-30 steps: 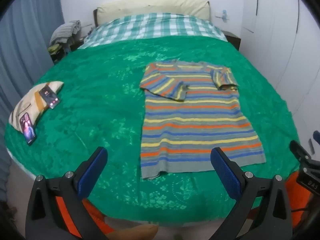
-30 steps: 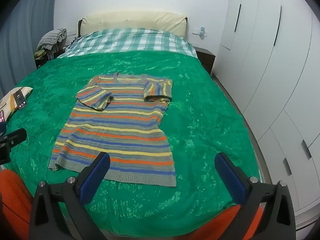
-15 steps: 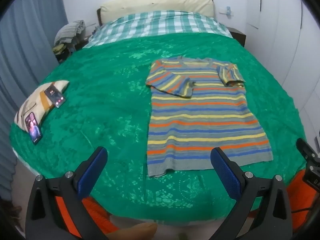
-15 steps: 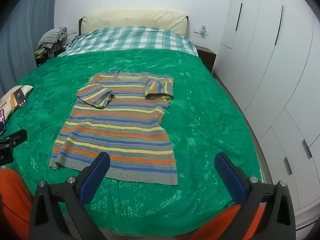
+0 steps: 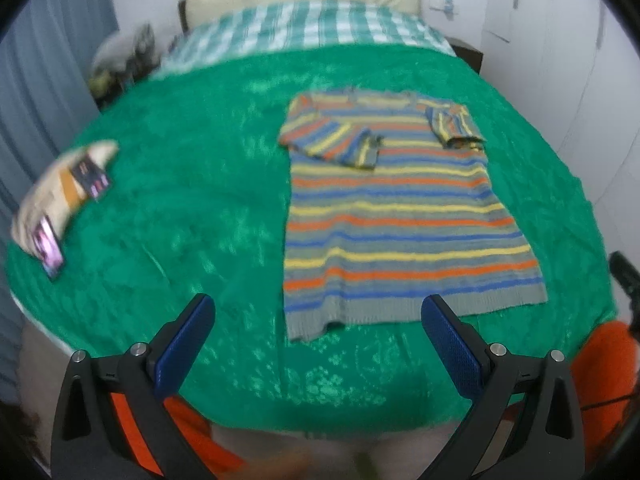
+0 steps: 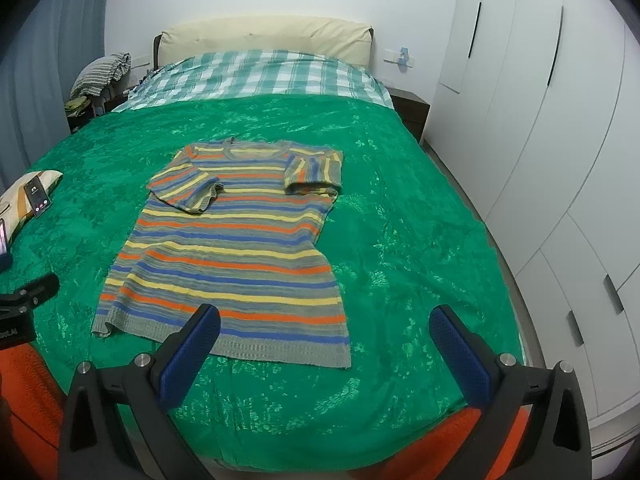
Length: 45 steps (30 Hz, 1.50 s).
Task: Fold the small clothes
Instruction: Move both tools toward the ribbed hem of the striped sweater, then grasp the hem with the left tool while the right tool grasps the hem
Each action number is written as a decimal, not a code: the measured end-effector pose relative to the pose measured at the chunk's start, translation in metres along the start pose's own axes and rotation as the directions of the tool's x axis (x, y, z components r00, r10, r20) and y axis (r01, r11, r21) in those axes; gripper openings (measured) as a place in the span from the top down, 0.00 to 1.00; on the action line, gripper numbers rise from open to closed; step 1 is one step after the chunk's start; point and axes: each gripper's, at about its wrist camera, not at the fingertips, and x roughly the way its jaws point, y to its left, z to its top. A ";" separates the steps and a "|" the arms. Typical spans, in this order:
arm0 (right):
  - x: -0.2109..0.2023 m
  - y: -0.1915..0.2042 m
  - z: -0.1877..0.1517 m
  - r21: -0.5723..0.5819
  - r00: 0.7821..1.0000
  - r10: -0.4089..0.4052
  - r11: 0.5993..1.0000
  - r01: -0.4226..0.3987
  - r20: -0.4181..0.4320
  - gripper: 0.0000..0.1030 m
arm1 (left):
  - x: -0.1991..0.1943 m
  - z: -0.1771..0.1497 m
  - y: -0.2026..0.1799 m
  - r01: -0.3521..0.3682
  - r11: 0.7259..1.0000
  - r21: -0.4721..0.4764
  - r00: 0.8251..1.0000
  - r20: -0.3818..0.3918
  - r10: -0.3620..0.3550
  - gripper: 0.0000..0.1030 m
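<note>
Striped shirt (image 6: 236, 240) flat on the green bedspread (image 6: 400, 240), sleeves folded in, left gripper (image 5: 316, 340) and right gripper (image 6: 324, 344) fingers spread wide, holding nothing, near its hem

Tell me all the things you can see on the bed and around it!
striped shirt: 1, grey with orange, yellow and blue stripes, flat on the middle of the bed, both sleeves folded in
bedspread: 1, green, covering most of the bed
checked sheet: 1, green and white, at the head of the bed
headboard cushion: 1, cream, against the wall
small pillow: 1, cream with an orange band, left edge of the bed
phones: 2, dark with lit screens, on the small pillow
pile of clothes: 1, grey striped, beside the bed's head on the left
wardrobe: 1, white, along the right wall
left gripper: 1, black with blue pads, open, near the shirt's hem
right gripper: 1, black with blue pads, open, near the hem
</note>
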 end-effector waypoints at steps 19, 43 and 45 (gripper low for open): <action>0.178 -0.060 -0.065 0.270 0.868 0.414 0.899 -0.344 -0.274 0.32 | 0.151 -0.031 0.042 0.095 0.994 -0.062 0.971 -0.215 -0.107 0.58; 0.177 -0.054 -0.080 0.164 0.831 0.310 0.951 -0.263 -0.463 0.96 | 0.155 -0.035 0.050 -0.059 0.986 0.153 0.972 -0.218 0.092 1.00; 0.179 -0.054 -0.079 0.164 0.836 0.305 0.952 -0.259 -0.456 0.96 | 0.154 -0.035 0.046 -0.076 0.982 0.172 0.972 -0.205 0.112 1.00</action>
